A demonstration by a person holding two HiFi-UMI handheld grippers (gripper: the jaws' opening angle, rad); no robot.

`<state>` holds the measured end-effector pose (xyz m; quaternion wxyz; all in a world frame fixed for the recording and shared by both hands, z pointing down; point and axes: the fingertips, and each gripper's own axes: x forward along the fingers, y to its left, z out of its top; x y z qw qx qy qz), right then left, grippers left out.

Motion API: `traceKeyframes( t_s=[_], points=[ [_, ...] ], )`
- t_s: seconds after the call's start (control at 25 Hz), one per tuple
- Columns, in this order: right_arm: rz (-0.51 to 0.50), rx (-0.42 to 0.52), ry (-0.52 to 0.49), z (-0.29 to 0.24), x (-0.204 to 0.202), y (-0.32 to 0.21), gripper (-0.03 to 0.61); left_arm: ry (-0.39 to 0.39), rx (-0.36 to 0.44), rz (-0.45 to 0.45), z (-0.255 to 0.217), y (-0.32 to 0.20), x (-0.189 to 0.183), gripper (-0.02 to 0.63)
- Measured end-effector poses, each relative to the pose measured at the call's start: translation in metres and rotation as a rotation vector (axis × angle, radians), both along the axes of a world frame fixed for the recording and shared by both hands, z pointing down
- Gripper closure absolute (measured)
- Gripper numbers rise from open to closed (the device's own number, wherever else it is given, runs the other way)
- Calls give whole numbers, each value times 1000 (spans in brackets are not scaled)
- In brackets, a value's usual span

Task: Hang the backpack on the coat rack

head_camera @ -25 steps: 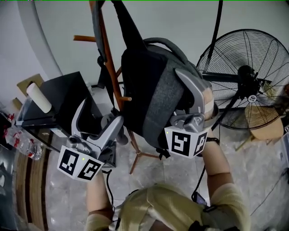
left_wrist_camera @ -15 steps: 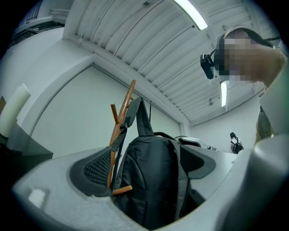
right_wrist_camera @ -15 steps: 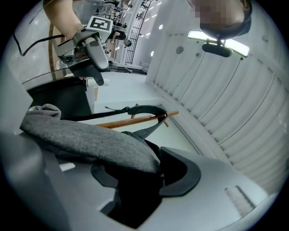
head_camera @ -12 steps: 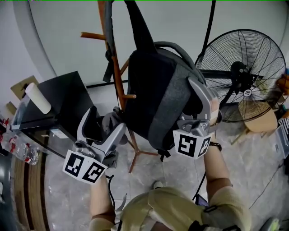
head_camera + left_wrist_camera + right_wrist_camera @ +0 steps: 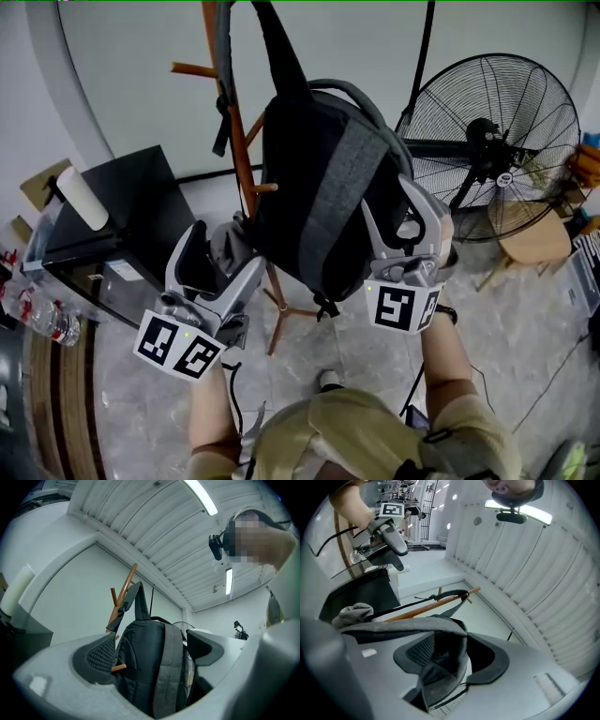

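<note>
From the head view we see the backpack [image 5: 319, 178] hanging by a strap on the coat rack [image 5: 236, 141], with the left gripper [image 5: 217, 251] just beside its lower edge. Only the right gripper [image 5: 452, 660] view shows a fold of its fabric lying loose between those jaws, which have just been opening. The left jaws stand apart, gripping nothing. Both grippers sit lower than a second ago.

Top of coat rack [image 5: 243, 164] cut off at head view's top edge, so hook w/ backpack [image 5: 309, 187] strap can't be seen, lower pole hidden behind backpack, bottles [image 5: 47, 319] at left edge blurry.
</note>
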<state>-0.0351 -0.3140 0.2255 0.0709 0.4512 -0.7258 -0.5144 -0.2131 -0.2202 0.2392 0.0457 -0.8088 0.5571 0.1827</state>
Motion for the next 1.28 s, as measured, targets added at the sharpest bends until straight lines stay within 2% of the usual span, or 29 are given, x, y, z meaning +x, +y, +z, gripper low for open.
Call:
traceKeyframes(
  t_s=[0.2,0.28,0.36,0.52,0.84,1.04,1.12,1.28],
  points=[
    [-28,-72,-87,3,9,17,375,7,-8,15,5,10,4,137],
    [-42,-92,-110,4,9,25,398,8,-7,20,7,14,5,181],
    [-46,-126,-130,9,10,32,414,13,-4,25,8,19,5,183],
    [-57,-201,-183,18,11,45,441,21,6,24,10,30,0,280],
    [-85,-287,-296,26,12,62,497,21,-9,8,22,39,-5,411],
    [-132,-292,-401,21,14,72,539,-25,-47,-5,29,40,1,414],
    [-132,-303,-415,22,17,74,558,-55,-52,-25,30,41,3,454],
    [-140,-327,-430,25,19,74,574,-104,-71,-62,34,41,5,459]
  ],
)
